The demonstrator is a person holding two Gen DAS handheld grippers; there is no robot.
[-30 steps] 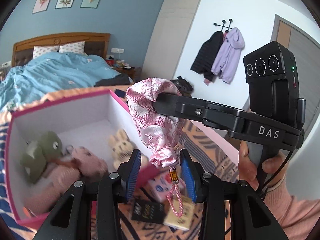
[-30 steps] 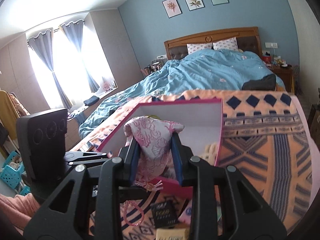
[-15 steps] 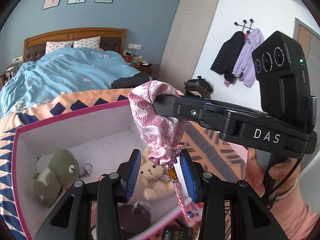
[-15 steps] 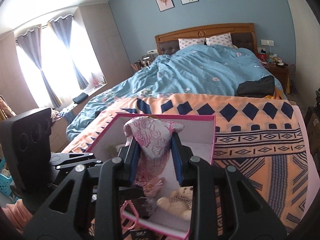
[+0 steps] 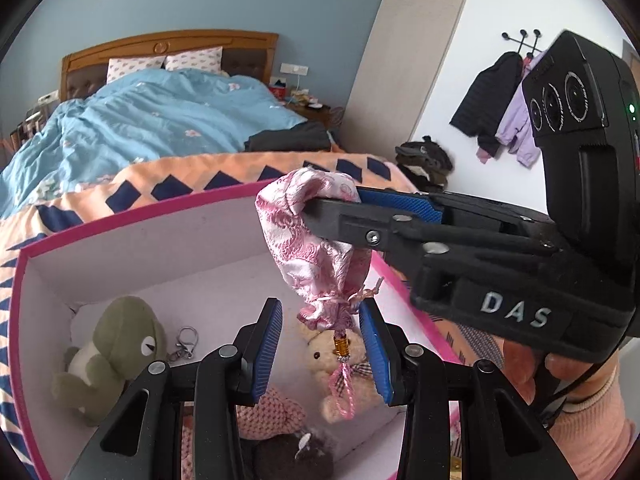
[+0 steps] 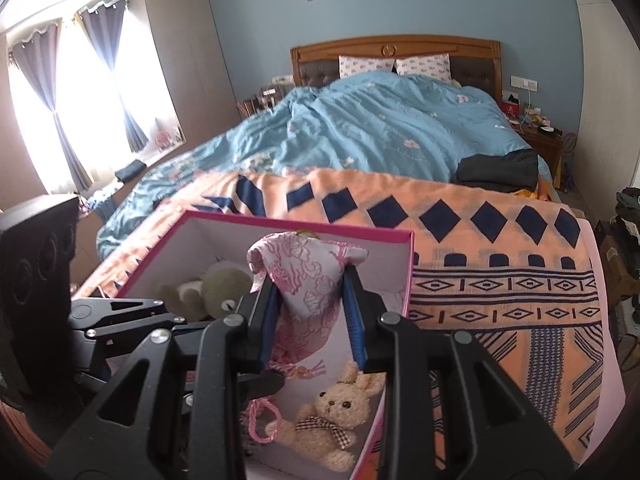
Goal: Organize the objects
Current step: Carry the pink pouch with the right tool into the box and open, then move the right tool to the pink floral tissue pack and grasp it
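Observation:
A pink brocade drawstring pouch (image 5: 316,248) hangs over the open pink box (image 5: 140,216). My right gripper (image 6: 306,280) is shut on the pouch (image 6: 308,276) and pinches its upper part. In the left wrist view that gripper (image 5: 332,200) comes in from the right. My left gripper (image 5: 324,312) is open. The pouch's tied neck hangs between its blue pads (image 5: 268,344), with a small gap on the left side. A gold bead and pink cord loop (image 5: 344,384) dangle below. A hand in a pink sleeve (image 5: 592,420) holds the right gripper.
In the box (image 6: 300,224) lie a green frog plush (image 5: 116,340), a beige bunny (image 6: 340,412), a pink knitted toy (image 5: 272,412), a dark plush (image 5: 296,456) and a key clip (image 5: 186,340). The box sits on an orange patterned blanket (image 6: 500,300) on a bed.
Both grippers carried the pouch forward from the box's near edge to above its inside. The cards on the blanket have left the view. Both jaws kept their widths.

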